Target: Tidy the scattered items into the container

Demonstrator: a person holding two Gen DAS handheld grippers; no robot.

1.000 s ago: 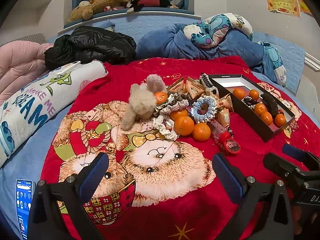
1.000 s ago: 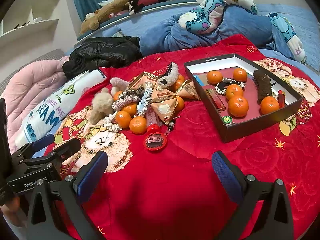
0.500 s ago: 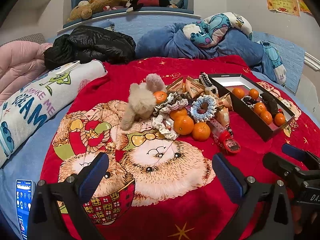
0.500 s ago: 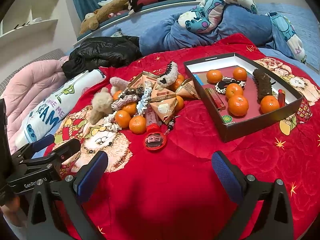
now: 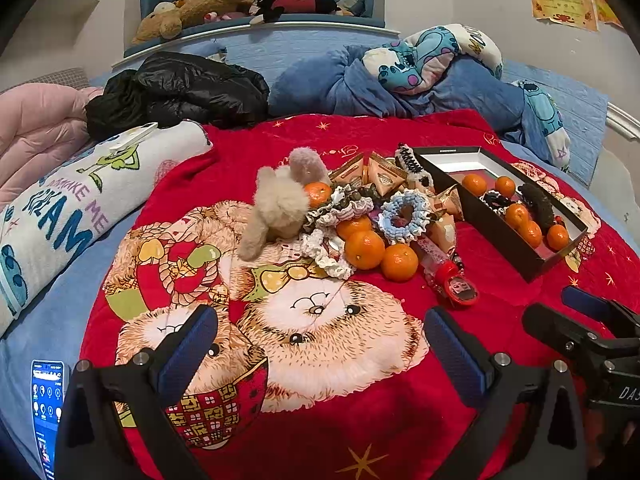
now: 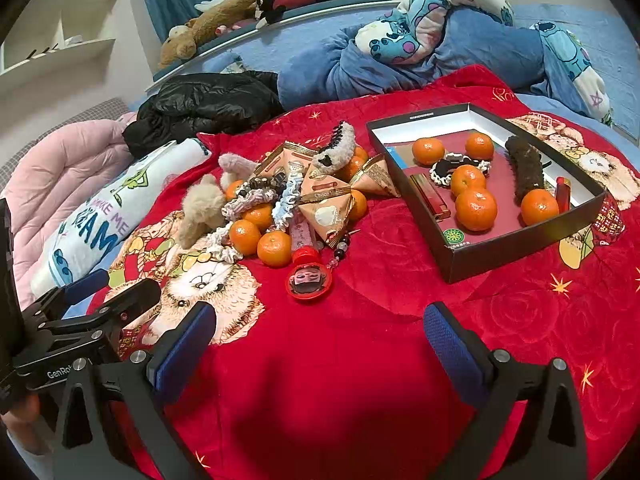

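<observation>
A black box [image 6: 520, 242] [image 5: 500, 236] sits on the red blanket at the right, holding several tangerines [image 6: 476, 209], a dark furry clip [image 6: 526, 168] and a red lighter [image 6: 430, 196]. A heap of items lies left of it: tangerines [image 6: 274, 248] [image 5: 364, 249], scrunchies [image 5: 404, 216], triangular snack packs [image 6: 326, 204], a beige plush [image 5: 276, 206] and a red round keychain [image 6: 309, 282] [image 5: 458, 290]. My left gripper [image 5: 320, 356] and my right gripper [image 6: 320, 340] are both open and empty, low over the blanket in front of the heap.
A phone [image 5: 46, 408] lies at the bed's left edge. A white printed bolster [image 5: 68, 208], a pink quilt [image 6: 52, 176], a black jacket [image 5: 180, 92] and blue bedding [image 6: 400, 60] ring the blanket. Bare red blanket [image 6: 360, 360] lies in front.
</observation>
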